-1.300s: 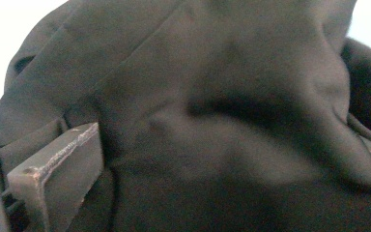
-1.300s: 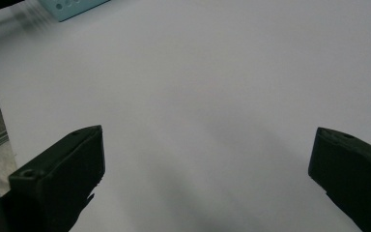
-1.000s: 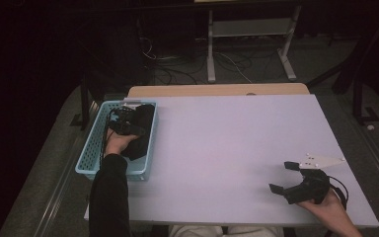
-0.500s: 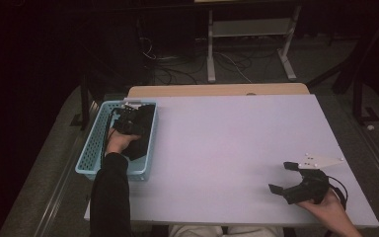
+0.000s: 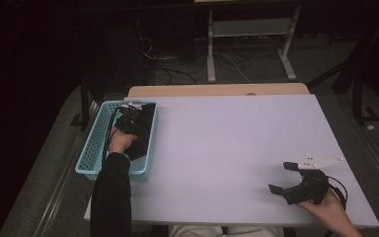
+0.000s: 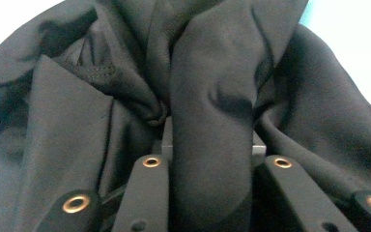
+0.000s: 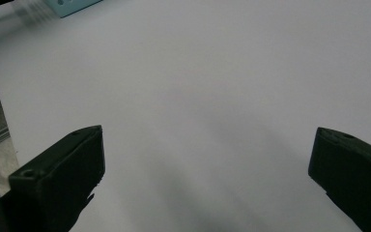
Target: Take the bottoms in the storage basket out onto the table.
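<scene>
Little has shifted: left gripper [image 5: 131, 117] still down in the blue basket [image 5: 92, 148], clamped on a fold of black cloth [image 6: 212, 121], apparently for lifting out; right gripper [image 5: 287, 178] idles agape on the table [image 5: 227, 143].

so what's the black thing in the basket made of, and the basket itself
The black thing looks like woven cloth, matte and soft: it falls in loose folds, and a stitched hem shows in the left gripper view, where a fold of it sits between the left claw's jaws. The basket looks like moulded plastic, light blue, its walls a regular grid of small holes. Exact fibre or plastic type cannot be told.
</scene>
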### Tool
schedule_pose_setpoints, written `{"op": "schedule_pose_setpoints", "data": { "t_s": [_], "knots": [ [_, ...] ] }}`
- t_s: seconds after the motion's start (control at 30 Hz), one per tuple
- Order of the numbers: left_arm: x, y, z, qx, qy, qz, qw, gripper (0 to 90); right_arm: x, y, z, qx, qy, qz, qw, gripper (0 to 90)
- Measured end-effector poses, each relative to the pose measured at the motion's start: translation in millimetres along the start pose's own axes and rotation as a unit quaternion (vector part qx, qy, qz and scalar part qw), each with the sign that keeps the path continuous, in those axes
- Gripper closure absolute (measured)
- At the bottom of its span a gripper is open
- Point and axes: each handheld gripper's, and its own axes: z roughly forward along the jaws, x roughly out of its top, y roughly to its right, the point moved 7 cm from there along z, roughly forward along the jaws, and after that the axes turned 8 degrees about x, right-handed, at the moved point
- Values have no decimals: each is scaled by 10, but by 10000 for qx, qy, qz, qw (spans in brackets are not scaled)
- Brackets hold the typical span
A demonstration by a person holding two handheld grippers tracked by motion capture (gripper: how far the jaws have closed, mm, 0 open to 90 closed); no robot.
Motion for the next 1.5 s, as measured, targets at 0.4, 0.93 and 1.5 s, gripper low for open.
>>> {"op": "schedule_pose_setpoints", "data": {
  "t_s": [0.4,0.93,1.5],
  "knots": [
    [40,-78,-156,-308,232,-761,9964,776,-5,20,-7,-15,12,26,10000,0],
    [125,-132,-591,-812,720,-1248,9862,777,-4,10,-9,-19,25,20,10000,0],
    [317,-228,-1164,-1004,1039,-1315,9807,776,14,-4,-12,-13,47,14,10000,0]
  ]
}}
